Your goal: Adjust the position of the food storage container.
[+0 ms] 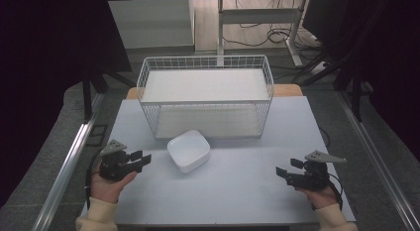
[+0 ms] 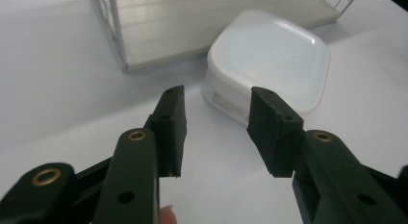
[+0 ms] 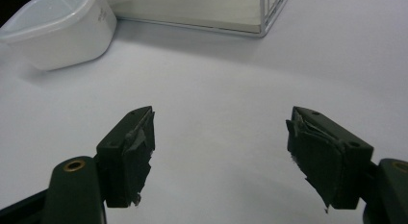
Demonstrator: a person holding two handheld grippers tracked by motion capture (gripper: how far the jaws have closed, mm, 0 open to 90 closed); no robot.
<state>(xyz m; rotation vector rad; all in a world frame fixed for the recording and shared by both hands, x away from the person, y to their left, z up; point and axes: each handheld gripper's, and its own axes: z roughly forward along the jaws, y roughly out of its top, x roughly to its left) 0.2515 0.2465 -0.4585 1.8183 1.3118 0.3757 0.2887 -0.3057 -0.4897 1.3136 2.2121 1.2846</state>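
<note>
Jaws of left gripper (image 1: 144,160) and right gripper (image 1: 284,170) both apart, nothing between them. White container (image 1: 188,150) sits mid-table, just right of the left gripper; wire basket (image 1: 205,96) stands close behind it at the table's (image 1: 237,191) far edge.

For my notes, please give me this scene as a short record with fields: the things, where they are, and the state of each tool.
surface: pale table
container: white empty bowl, upright, in front of the rack
rack: white wire basket shelf at the far side of the table
left tool: open, pointing at the bowl, not touching it
right tool: open, nothing between its jaws, apart from the bowl
</note>
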